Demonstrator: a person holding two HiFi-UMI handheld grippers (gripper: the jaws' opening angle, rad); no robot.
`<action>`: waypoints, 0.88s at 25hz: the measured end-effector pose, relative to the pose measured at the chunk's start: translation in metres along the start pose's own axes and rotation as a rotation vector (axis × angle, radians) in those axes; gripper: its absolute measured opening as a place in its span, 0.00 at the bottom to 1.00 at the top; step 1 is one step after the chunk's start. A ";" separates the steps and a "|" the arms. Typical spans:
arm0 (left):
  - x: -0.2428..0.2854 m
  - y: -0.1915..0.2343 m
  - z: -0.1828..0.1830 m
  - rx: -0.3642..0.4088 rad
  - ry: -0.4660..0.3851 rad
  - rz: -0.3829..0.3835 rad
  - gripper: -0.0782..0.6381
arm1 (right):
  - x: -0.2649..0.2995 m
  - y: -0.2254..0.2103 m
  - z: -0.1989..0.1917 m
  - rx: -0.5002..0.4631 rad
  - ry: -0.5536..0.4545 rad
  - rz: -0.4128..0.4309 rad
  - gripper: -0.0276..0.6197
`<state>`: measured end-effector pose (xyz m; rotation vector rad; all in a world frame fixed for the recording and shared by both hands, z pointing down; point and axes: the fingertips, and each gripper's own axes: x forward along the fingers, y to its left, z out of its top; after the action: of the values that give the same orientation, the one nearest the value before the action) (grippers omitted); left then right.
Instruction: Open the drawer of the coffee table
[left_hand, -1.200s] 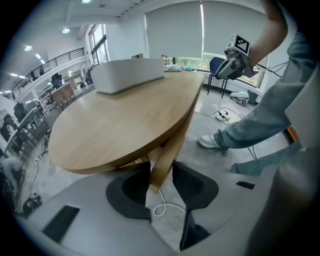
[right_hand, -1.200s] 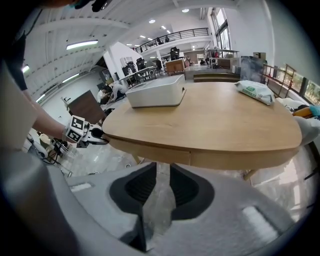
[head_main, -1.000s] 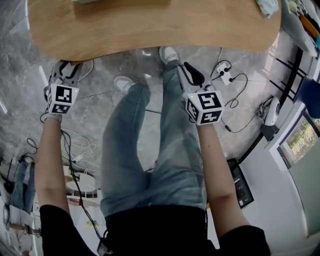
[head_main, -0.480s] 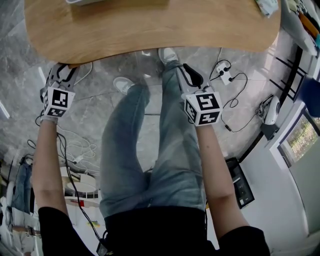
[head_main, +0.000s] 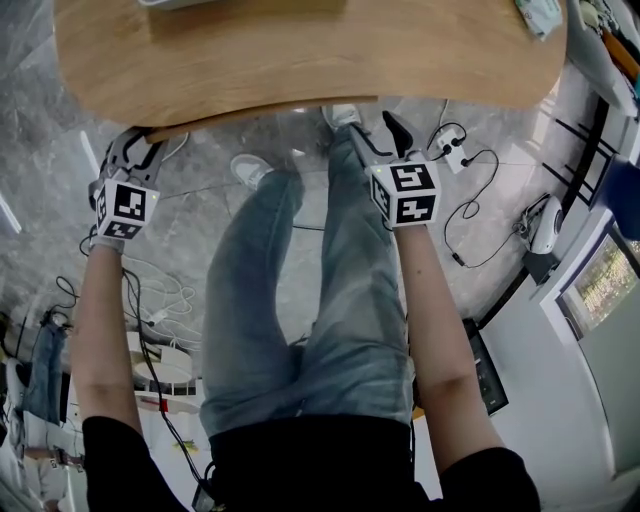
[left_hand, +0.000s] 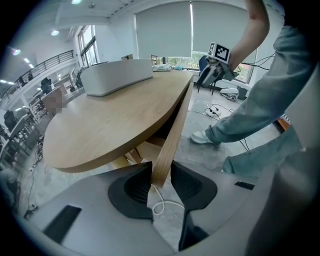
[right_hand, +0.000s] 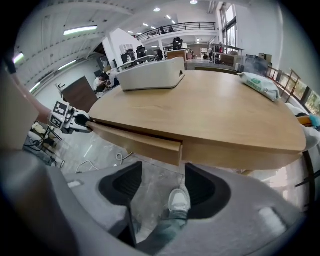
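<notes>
The wooden coffee table (head_main: 300, 50) fills the top of the head view, and its drawer front (head_main: 250, 113) stands a little out from under the near edge. My left gripper (left_hand: 161, 172) is shut on the left end of the drawer front (left_hand: 175, 130), its pads pressing the board from both sides. My right gripper (right_hand: 162, 172) hangs just below the right end of the drawer front (right_hand: 135, 140). Its jaws are opening, with only the floor and a shoe between them. In the head view the left gripper (head_main: 135, 140) and right gripper (head_main: 385, 128) both sit at the table's near edge.
A white tray-like box (right_hand: 150, 74) and a packet (right_hand: 257, 85) lie on the table. The person's legs and shoes (head_main: 250, 168) stand between the grippers. Cables and a power strip (head_main: 450, 150) lie on the marble floor to the right.
The right gripper's jaws have spread apart, and that hand has shifted toward the table's edge. The left gripper has stayed at the drawer front's left end.
</notes>
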<state>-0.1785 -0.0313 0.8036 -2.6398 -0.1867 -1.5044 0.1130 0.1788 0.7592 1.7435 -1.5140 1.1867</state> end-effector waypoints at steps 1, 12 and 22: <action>0.000 0.000 0.000 -0.005 0.001 0.000 0.29 | 0.005 -0.002 0.002 -0.001 -0.001 0.000 0.47; 0.001 0.000 0.001 -0.035 0.011 0.001 0.30 | 0.039 0.000 0.024 0.003 -0.064 0.029 0.50; 0.003 -0.005 0.001 -0.090 0.041 0.029 0.31 | 0.035 -0.002 0.019 -0.010 -0.072 0.032 0.45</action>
<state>-0.1766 -0.0261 0.8059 -2.6649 -0.0791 -1.5920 0.1189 0.1459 0.7815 1.7787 -1.5926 1.1408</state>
